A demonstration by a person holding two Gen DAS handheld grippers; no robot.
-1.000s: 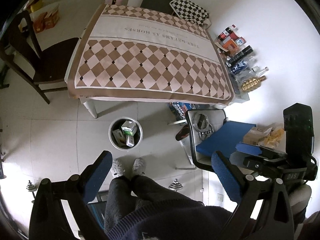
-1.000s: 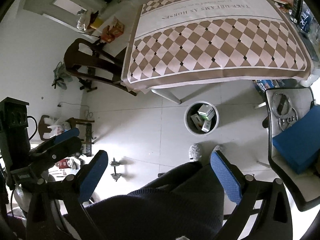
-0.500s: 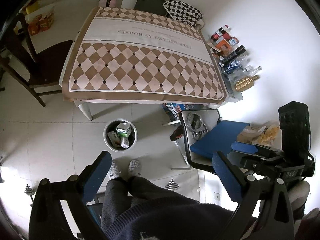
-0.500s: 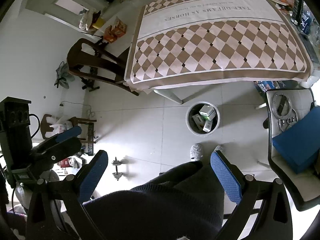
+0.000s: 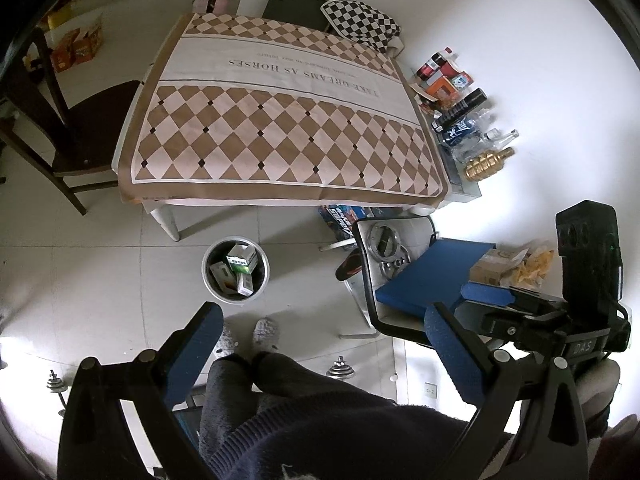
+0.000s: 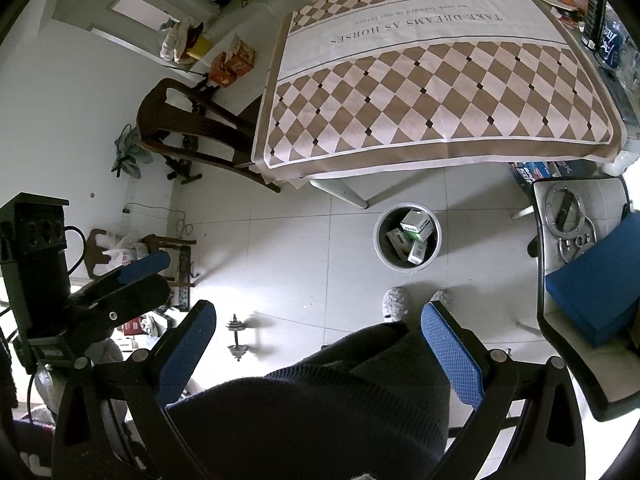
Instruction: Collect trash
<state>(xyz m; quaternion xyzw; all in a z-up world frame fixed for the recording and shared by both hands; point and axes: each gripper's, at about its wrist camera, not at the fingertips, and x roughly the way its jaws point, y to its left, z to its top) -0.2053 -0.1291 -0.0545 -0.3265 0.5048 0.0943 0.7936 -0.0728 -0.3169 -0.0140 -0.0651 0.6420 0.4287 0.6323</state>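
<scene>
Left tongs [image 5: 320, 344] and right tongs [image 6: 318, 338] are hanging spread, gripping nothing. Small cardboard boxes [image 5: 240, 266] are lying inside the round grey waste bin [image 5: 262, 280], which is standing on the tiled floor just beside the bench [image 5: 280, 120] draped in a brown diamond-patterned cloth.

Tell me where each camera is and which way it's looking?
Left wrist: sits on the left gripper, held high, looking down at the table, the bin and the person's legs; the right gripper shows at right.
Right wrist: sits on the right gripper, looking down likewise; the left gripper shows at left.
Both share the table, the bin and the slippers.
</scene>
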